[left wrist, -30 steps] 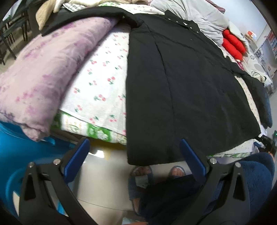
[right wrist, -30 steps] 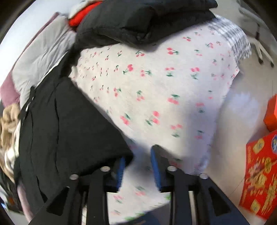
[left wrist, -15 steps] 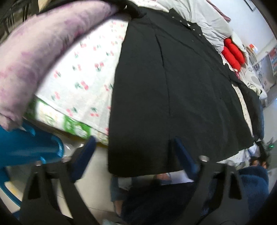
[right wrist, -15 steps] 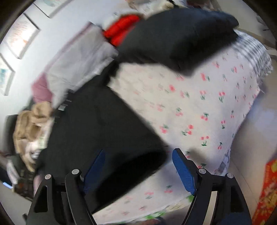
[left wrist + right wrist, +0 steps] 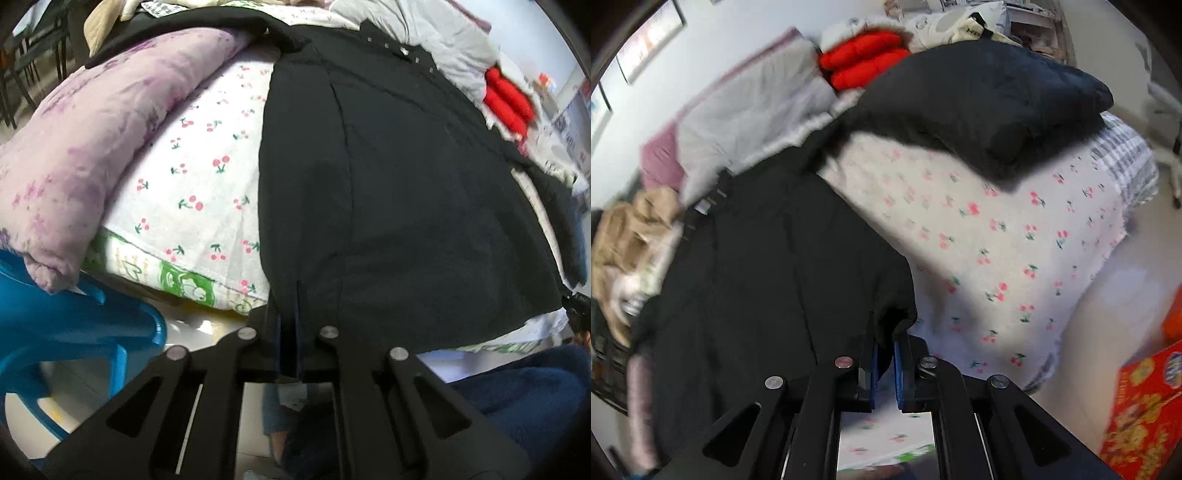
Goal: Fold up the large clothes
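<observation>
A large black coat (image 5: 399, 184) lies spread flat over a bed with a cherry-print sheet (image 5: 192, 173). My left gripper (image 5: 289, 325) is shut on the coat's near hem at its left corner, the cloth pinched between the blue pads. In the right wrist view the same black coat (image 5: 768, 266) runs away to the upper left, and my right gripper (image 5: 884, 354) is shut on its near right hem corner, which bunches up between the pads. The hem hangs over the bed's near edge.
A lilac quilt (image 5: 85, 147) lies at the coat's left, above a blue plastic chair (image 5: 74, 332). A dark pillow (image 5: 990, 103), red cushions (image 5: 864, 62) and a grey duvet (image 5: 750, 122) sit further up the bed. A red box (image 5: 1145, 406) stands on the floor. A person's blue-clad legs (image 5: 517, 398) are below.
Both grippers went from open beside the hem to shut on it. The left one closed on the left corner, the right one on the right corner, and the right view swung toward the headboard.
</observation>
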Available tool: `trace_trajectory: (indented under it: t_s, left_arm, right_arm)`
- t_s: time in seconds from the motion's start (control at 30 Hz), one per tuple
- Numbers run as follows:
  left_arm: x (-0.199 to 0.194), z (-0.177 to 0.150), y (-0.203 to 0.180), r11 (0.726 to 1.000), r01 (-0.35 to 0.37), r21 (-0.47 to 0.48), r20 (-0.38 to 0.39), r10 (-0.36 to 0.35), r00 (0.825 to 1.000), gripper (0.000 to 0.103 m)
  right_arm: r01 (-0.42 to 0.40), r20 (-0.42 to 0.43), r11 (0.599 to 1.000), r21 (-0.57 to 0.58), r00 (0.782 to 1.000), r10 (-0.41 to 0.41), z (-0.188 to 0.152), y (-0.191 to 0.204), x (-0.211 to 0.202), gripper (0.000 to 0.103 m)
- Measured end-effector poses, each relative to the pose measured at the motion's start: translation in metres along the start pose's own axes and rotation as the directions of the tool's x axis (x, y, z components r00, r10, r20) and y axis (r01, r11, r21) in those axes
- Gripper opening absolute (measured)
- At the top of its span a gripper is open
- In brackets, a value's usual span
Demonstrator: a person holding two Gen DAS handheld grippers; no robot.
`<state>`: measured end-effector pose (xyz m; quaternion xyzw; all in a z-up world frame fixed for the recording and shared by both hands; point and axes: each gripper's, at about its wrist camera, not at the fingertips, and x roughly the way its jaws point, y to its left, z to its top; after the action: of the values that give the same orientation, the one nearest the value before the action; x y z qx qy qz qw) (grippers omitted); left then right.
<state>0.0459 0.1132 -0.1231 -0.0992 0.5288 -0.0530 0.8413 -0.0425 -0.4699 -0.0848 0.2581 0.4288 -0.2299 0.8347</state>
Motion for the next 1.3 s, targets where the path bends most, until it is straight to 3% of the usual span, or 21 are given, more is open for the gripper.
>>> trace_trajectory:
  t_s: [0.07, 0.13, 0.17, 0.23, 0.3, 0.33, 0.4, 0.5, 0.67, 0.77, 0.93, 1.03, 1.1, 1.17, 1.23, 1.3]
  left_arm:
    - [0.004, 0.001, 0.007, 1.000, 0.016, -0.020, -0.012, -0.016, 1.000, 0.007]
    - [0.000, 0.002, 0.013, 0.999, 0.038, -0.023, -0.018, -0.038, 0.999, 0.010]
    - [-0.003, 0.004, 0.013, 0.999, 0.042, -0.021, -0.025, -0.043, 0.999, 0.015]
    - [-0.015, 0.008, 0.014, 1.000, 0.013, -0.012, -0.005, -0.013, 1.000, 0.025]
    - [-0.030, 0.014, 0.013, 1.000, -0.019, 0.006, 0.048, 0.018, 0.999, 0.055]
    - [-0.040, 0.020, 0.012, 0.999, -0.040, 0.004, 0.083, 0.040, 0.996, 0.059]
    - [-0.049, 0.032, 0.007, 0.999, -0.053, 0.002, 0.115, 0.052, 0.992, 0.061]
    - [-0.060, 0.057, -0.009, 0.998, -0.067, 0.011, 0.160, 0.064, 0.985, 0.065]
    - [-0.075, 0.105, -0.052, 0.998, -0.069, 0.008, 0.216, 0.066, 0.974, 0.078]
    - [-0.086, 0.132, -0.076, 0.998, -0.052, 0.017, 0.231, 0.047, 0.972, 0.081]
    - [-0.094, 0.175, -0.121, 0.999, 0.037, 0.010, 0.220, -0.039, 0.975, 0.081]
    - [-0.089, 0.200, -0.159, 0.999, 0.045, 0.019, 0.202, -0.048, 0.978, 0.083]
    - [-0.081, 0.213, -0.182, 0.999, 0.039, 0.027, 0.197, -0.043, 0.979, 0.085]
    - [-0.072, 0.226, -0.200, 1.000, -0.011, 0.003, 0.205, 0.010, 0.979, 0.085]
    - [-0.058, 0.233, -0.214, 0.999, -0.037, -0.011, 0.220, 0.039, 0.975, 0.087]
    - [-0.037, 0.236, -0.225, 1.000, -0.029, 0.010, 0.181, 0.027, 0.983, 0.088]
  right_arm:
    - [0.001, -0.041, 0.999, 0.053, 0.999, 0.001, -0.007, -0.018, 0.017, 0.007]
    - [0.006, -0.013, 1.000, 0.013, 1.000, -0.005, -0.015, -0.021, 0.009, 0.011]
    - [0.025, -0.006, 0.999, -0.036, 1.000, -0.025, -0.014, -0.019, 0.003, 0.015]
    - [0.088, 0.042, 0.988, -0.124, 0.996, -0.083, -0.009, -0.013, -0.016, 0.036]
    - [0.193, 0.141, 0.970, -0.146, 0.975, -0.173, 0.001, -0.014, -0.040, 0.047]
    - [0.205, 0.184, 0.969, -0.140, 0.967, -0.178, 0.005, -0.014, -0.053, 0.054]
    - [0.123, 0.214, 0.984, -0.126, 0.972, -0.094, 0.018, -0.011, -0.067, 0.057]
    - [-0.015, 0.159, 0.984, -0.175, 0.986, 0.044, 0.036, 0.012, -0.065, 0.059]
    - [-0.157, 0.121, 0.965, -0.209, 0.975, 0.185, 0.067, 0.065, -0.048, 0.069]
    - [-0.187, 0.115, 0.958, -0.219, 0.970, 0.216, 0.093, 0.094, -0.039, 0.070]
    - [-0.206, 0.129, 0.963, -0.172, 0.965, 0.230, 0.140, 0.111, -0.029, 0.070]
    - [-0.218, 0.124, 0.968, -0.123, 0.965, 0.233, 0.182, 0.115, -0.019, 0.070]
    - [-0.262, 0.110, 0.963, -0.062, 0.957, 0.267, 0.213, 0.113, -0.009, 0.070]
    - [-0.272, 0.090, 0.962, -0.005, 0.958, 0.271, 0.237, 0.111, 0.004, 0.070]
    - [-0.245, 0.077, 0.969, 0.041, 0.967, 0.241, 0.262, 0.110, 0.022, 0.070]
    - [-0.181, 0.065, 0.982, 0.047, 0.982, 0.178, 0.281, 0.110, 0.040, 0.070]
